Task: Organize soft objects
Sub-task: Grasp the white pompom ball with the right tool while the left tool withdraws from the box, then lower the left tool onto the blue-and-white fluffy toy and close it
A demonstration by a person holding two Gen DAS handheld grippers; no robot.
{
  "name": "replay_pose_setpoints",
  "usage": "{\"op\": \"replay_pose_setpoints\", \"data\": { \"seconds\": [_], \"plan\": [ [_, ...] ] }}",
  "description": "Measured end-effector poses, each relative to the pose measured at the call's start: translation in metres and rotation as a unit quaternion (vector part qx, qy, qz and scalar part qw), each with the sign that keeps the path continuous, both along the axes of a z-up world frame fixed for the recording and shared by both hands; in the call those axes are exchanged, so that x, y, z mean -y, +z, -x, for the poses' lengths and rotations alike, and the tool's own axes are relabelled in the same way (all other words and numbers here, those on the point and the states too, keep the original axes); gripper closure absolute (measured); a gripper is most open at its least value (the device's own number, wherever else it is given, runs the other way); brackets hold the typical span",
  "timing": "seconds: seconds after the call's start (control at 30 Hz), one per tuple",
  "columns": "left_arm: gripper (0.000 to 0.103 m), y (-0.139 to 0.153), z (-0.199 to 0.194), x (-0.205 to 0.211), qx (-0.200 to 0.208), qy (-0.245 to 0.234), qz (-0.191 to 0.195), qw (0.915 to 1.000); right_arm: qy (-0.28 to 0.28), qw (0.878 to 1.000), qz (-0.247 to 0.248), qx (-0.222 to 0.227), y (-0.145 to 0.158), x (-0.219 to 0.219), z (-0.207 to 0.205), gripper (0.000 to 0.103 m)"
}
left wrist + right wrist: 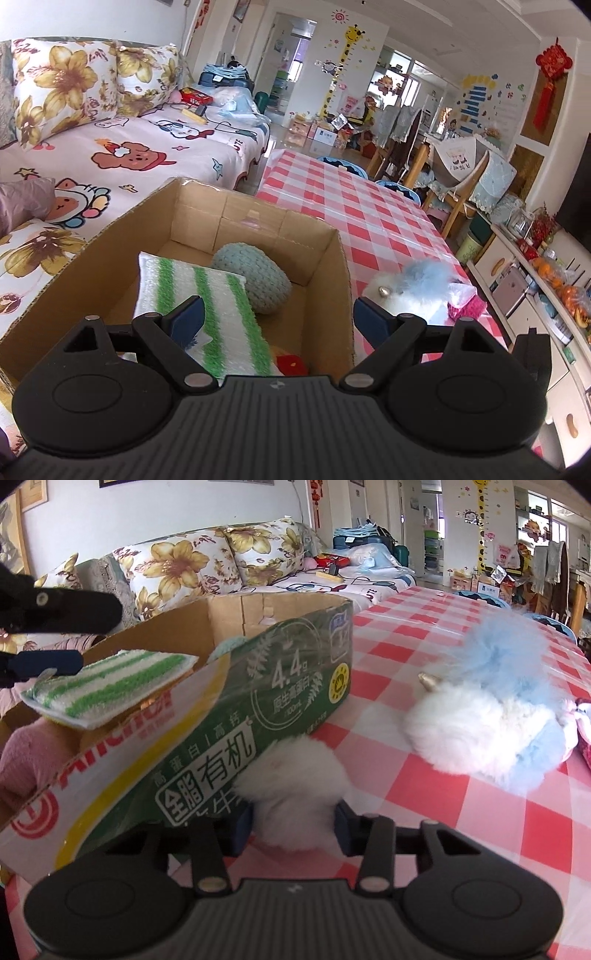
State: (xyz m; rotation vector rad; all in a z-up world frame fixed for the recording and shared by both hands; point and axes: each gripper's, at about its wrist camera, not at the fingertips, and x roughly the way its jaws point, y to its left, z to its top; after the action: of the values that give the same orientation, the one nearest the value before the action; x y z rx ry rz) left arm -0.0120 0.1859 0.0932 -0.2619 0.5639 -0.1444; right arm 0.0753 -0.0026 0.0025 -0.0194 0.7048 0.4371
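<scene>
I had the right tongs (293, 823) closed on a small white fluffy pompom (295, 779), its fur bulging out between the two pads. It sat on the worktop (461, 812) pressed against the printed outer wall of the cardboard box (229, 716), so by my reckoning this piece was gripped but not yet lifted.

Inside the box, the green-and-white striped cloth (207, 310) lay propped at a slant, its upper edge showing above the box rim in the right wrist view. Behind it, deeper in the box, rested a pale blue knitted ball (255, 280), touching the cloth. A scrap of something red (291, 363) showed on the box floor near the front wall; I could not tell what it was. Something pink and soft (26, 753) showed at the box's near corner, only partly in view.

My left tongs (277, 314) stood wide above the box, holding nothing, one pad over the striped cloth and the other past the right wall.

Outside the box, to its right on the worktop, a white-and-blue fluffy plush toy (487, 716) with a small gold horn waited, and beyond that a pink knitted item (467, 304), partly hidden. I judged the job roughly half done: two or three pieces in, one in hand, two left.
</scene>
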Motion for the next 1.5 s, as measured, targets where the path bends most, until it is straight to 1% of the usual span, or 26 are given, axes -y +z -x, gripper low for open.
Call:
{"op": "replay_pose_setpoints", "data": {
  "seconds": [0.2,0.37,0.57,0.7,0.77,0.83,0.9,0.97,1.0,1.07,1.13,1.2,1.27,1.3,1.43,1.5],
  "plan": [
    [0.0,-0.002,-0.002,0.005,0.0,-0.005,-0.015,0.9999,-0.016,1.0,0.004,0.0,0.0,0.011,0.009,0.064],
    [0.0,-0.003,-0.001,0.01,0.001,-0.012,-0.031,0.9994,-0.048,0.999,0.005,-0.003,-0.002,0.038,0.017,0.064],
    [0.0,-0.002,0.001,0.015,0.01,-0.02,-0.052,0.9984,-0.109,0.994,0.002,-0.013,-0.005,0.085,0.028,0.064],
    [0.0,-0.001,0.003,0.022,0.018,-0.029,-0.066,0.9973,-0.163,0.986,-0.001,-0.024,-0.005,0.122,0.033,0.064],
    [0.0,0.0,0.004,0.029,0.022,-0.036,-0.073,0.9964,-0.184,0.983,0.008,-0.024,-0.005,0.136,0.036,0.063],
    [0.0,0.0,0.005,0.038,0.024,-0.046,-0.078,0.9956,-0.205,0.978,0.015,-0.023,-0.006,0.147,0.037,0.058],
    [0.0,-0.001,0.006,0.049,0.026,-0.057,-0.089,0.9941,-0.221,0.975,0.004,-0.026,-0.008,0.159,0.038,0.051],
    [0.0,-0.003,0.004,0.06,0.029,-0.066,-0.1,0.9923,-0.233,0.972,-0.014,-0.031,-0.01,0.169,0.036,0.041],
    [0.0,-0.004,0.003,0.065,0.03,-0.07,-0.104,0.9917,-0.236,0.971,-0.021,-0.032,-0.01,0.171,0.036,0.038],
    [0.0,-0.007,-0.003,0.077,0.031,-0.075,-0.11,0.9906,-0.241,0.969,-0.03,-0.033,-0.011,0.175,0.035,0.026],
    [0.0,-0.011,-0.011,0.089,0.033,-0.08,-0.117,0.9894,-0.244,0.969,-0.033,-0.031,-0.012,0.178,0.033,0.021],
    [0.0,-0.016,-0.022,0.1,0.032,-0.077,-0.118,0.9896,-0.244,0.968,-0.043,-0.034,-0.012,0.179,0.03,0.019],
    [0.0,-0.022,-0.038,0.108,0.026,-0.077,-0.116,0.99,-0.241,0.968,-0.056,-0.033,-0.013,0.182,0.03,0.014],
    [0.0,-0.025,-0.046,0.112,0.023,-0.078,-0.117,0.9898,-0.24,0.968,-0.059,-0.032,-0.013,0.182,0.029,0.014],
    [0.0,-0.038,-0.075,0.129,0.011,-0.078,-0.13,0.9883,-0.23,0.971,-0.055,-0.028,-0.013,0.177,0.024,0.012],
    [0.0,-0.046,-0.092,0.134,0.0,-0.077,-0.127,0.9889,-0.227,0.972,-0.054,-0.026,-0.015,0.175,0.022,0.009]
  ]
}}
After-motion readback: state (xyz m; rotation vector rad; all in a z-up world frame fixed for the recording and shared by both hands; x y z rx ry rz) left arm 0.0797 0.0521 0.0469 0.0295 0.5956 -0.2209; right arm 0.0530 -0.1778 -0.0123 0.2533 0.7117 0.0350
